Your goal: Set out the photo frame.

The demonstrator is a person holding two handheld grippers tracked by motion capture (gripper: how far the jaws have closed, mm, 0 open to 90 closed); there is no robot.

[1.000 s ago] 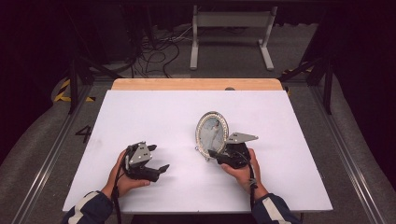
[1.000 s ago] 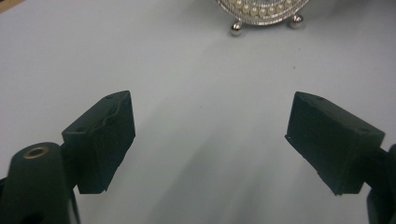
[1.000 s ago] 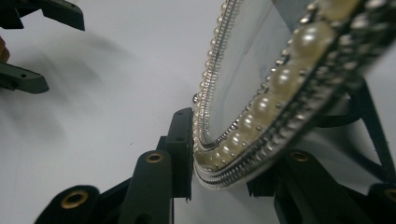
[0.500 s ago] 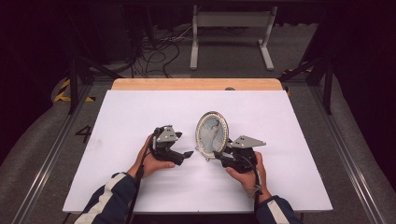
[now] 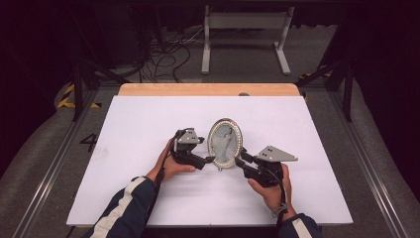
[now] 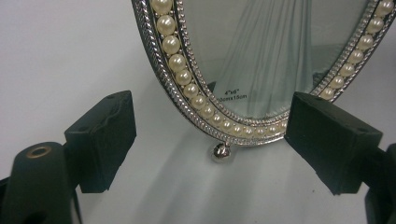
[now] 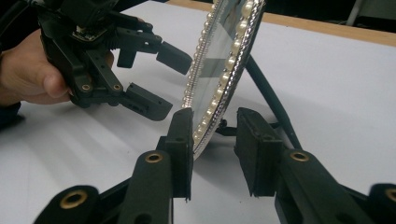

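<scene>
An oval silver picture frame rimmed with pearls (image 5: 225, 144) stands mid-worktop (image 5: 148, 124), steadied at its five-o'clock edge between the right hand-held gripper (image 5: 239, 161)'s loosely bracketing jaws; the left hand-held gripper (image 5: 210, 159), jaws apart, closes in from nine o'clock.

An oval picture frame (image 5: 225, 143) stands upright between left gripper (image 5: 207, 159) and right gripper (image 5: 239, 161).

You had an oval picture frame (image 5: 225, 144) of shiny silver-coloured metal, its rim rope-textured and set with a ring of glossy cream pearl beads (image 6: 182, 74); glass lay smooth and reflective over the printed paper insert. A polished metal ball foot (image 6: 220, 152) hung at its bottom. The left hand-held gripper (image 5: 207, 159) and the right hand-held gripper (image 5: 238, 161) were matt black plastic with brass-coloured rivets. The tabletop (image 5: 148, 119) was matt white, with a bare wooden far edge.
</scene>
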